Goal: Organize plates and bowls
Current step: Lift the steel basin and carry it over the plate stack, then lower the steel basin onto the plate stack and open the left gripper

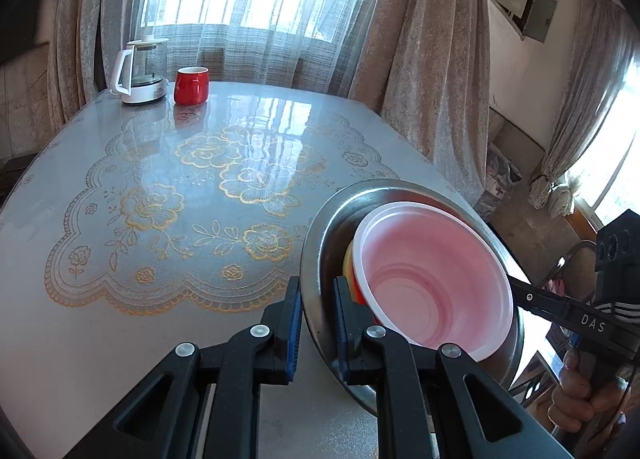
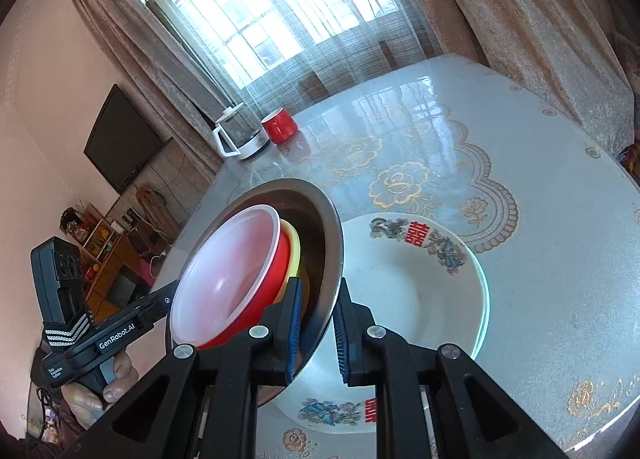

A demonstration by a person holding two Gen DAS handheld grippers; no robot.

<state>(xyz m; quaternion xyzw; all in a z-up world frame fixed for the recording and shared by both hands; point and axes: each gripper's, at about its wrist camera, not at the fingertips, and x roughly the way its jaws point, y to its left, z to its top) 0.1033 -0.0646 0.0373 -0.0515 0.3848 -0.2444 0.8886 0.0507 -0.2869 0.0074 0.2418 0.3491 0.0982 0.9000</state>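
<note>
Above white plate (image 2: 452, 299) – steel bowl (image 2: 324, 227) rim

Tilted steel plate (image 1: 320, 227) (bowls (image 1: 432, 275) nested)

Table (image 2: 540, 299) is covered by glossy floral-patterned cloth. Kettle (image 2: 240, 135) and red mug (image 2: 280, 125) are set just beside each other at far edge; decorated white plate (image 2: 432, 291) is laid near front.
</note>
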